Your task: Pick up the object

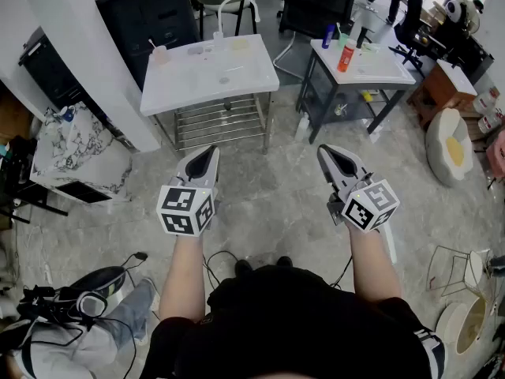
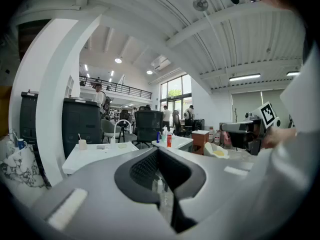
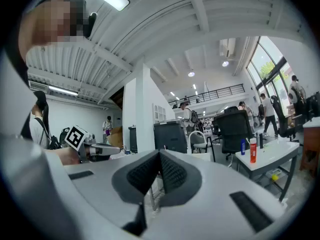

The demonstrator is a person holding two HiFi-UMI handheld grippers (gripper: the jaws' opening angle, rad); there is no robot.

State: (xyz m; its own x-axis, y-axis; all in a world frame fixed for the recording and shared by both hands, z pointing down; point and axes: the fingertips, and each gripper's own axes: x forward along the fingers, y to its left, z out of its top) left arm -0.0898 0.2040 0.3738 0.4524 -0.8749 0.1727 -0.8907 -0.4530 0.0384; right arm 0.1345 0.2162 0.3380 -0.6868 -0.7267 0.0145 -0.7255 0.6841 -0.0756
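At twelve o'clock in the head view, on the white desk (image 1: 207, 76): a pale cup with a straw (image 1: 160, 54) at the far left corner, contents not readable, plus a few small flat bits near the middle, too small to name. Beneath the top, a wire shelf (image 1: 217, 121). At one o'clock, on a second, dark-framed desk (image 1: 377, 71): an orange bottle (image 1: 346, 56) and a blue bottle (image 1: 328, 35), upright, close together. Which of these is meant for picking up: not tellable; all of them well apart from either tool.

At the centre, left tool (image 1: 210, 153) and right tool (image 1: 325, 151), side by side over the grey marbled floor (image 1: 268, 204), tips toward twelve. Jaws of each pressed together, nothing gripped.

Open floor between the tools and both desks. At eleven, a black cabinet (image 1: 150, 10) beside a white pillar (image 1: 71, 38); at nine, a marble-patterned cover (image 1: 79, 160); at four, a wire basket (image 1: 454, 268).
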